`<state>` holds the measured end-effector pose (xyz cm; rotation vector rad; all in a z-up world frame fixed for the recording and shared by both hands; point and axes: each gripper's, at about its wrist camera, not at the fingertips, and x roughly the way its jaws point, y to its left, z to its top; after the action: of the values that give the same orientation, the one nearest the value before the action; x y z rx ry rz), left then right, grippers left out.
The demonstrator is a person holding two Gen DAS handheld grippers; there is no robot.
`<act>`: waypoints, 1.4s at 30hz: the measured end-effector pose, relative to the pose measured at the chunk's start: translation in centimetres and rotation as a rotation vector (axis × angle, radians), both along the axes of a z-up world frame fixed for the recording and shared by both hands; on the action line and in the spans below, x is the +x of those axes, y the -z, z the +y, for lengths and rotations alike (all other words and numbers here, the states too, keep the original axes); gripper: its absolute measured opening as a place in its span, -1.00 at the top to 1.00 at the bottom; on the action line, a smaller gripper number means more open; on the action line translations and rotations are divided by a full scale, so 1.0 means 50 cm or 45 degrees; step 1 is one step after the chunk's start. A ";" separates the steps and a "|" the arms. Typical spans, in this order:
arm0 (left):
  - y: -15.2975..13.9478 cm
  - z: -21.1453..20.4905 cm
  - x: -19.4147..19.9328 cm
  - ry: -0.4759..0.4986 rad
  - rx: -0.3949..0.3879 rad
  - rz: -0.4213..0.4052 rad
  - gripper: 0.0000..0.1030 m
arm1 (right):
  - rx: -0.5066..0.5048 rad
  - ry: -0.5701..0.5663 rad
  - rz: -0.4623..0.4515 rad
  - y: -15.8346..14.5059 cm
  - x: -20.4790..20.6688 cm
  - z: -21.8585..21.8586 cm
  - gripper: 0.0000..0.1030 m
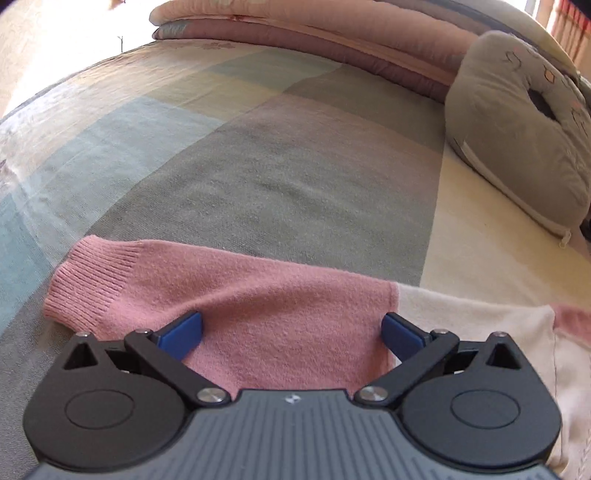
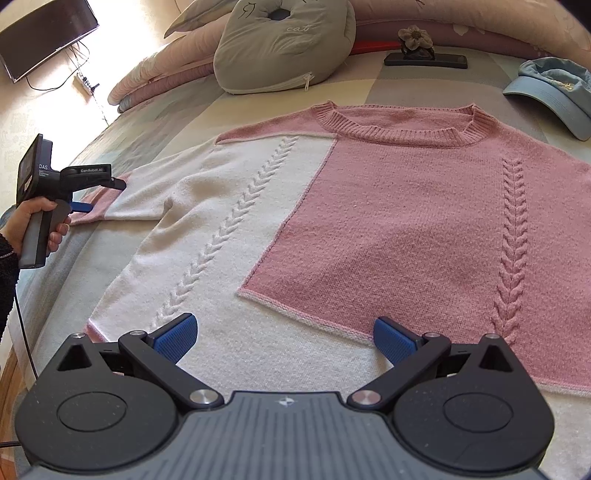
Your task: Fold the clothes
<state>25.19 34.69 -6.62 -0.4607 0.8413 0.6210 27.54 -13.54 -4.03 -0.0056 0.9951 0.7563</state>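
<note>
Broadly, everything is placed around the sweater [image 2: 332,229], a pink-and-white knit spread flat and face up on the checked bedspread [image 1: 258,155], neckline towards the headboard end and hem towards the right gripper [image 2: 282,338]. Its one visible sleeve [image 1: 207,295] runs out sideways from the sweater's white half, its long axis roughly square to the body, ending in a pink ribbed cuff at the far tip.

That sleeve is what the coming move turns on, by my reading. The left gripper [image 1: 291,330] is much the nearer: it sits low over the pink part of the sleeve, fingers spread wide to either side of the cloth and closed on nothing (whether the tips touch the knit I cannot tell). The right gripper hovers at the sweater's hem, fingers likewise wide apart and empty, well away from the sleeve.

Beyond the sweater's neckline lie a grey cushion [image 2: 280,44], folded pink bedding [image 1: 314,26], a dark phone-like slab with a flower ornament [image 2: 424,59] on it, and, beside the far shoulder, a blue cap [image 2: 554,92]. None lies on the sweater's body, so folding the sleeve inwards looks unobstructed. The person's hand [image 2: 37,221] grips the left tool's handle.
</note>
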 end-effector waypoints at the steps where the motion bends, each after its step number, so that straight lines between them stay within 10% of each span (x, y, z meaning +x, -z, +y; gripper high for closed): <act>1: 0.000 0.012 0.005 -0.013 0.000 -0.008 -0.99 | -0.002 -0.001 -0.002 0.001 0.000 0.001 -1.00; 10: -0.007 0.014 0.034 -0.034 0.104 0.069 -0.98 | 0.000 0.000 -0.009 0.005 0.004 0.004 -1.00; 16: -0.049 -0.091 0.040 0.207 -0.042 -0.011 -0.98 | 0.012 0.004 0.003 -0.001 0.001 -0.002 -1.00; 21: -0.025 -0.184 0.081 0.366 -0.021 0.127 -0.98 | 0.014 0.002 0.000 -0.006 -0.003 -0.006 -1.00; 34: 0.002 -0.147 0.157 0.136 0.153 0.135 -0.99 | 0.026 0.014 0.013 -0.002 0.005 -0.009 -1.00; 42: -0.044 -0.206 0.129 0.289 0.060 0.078 -0.98 | 0.035 0.017 0.008 -0.006 0.004 -0.012 -1.00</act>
<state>31.66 24.38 -4.41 -0.2991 0.9208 0.4459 27.72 -14.15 -3.73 0.0275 0.9898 0.7586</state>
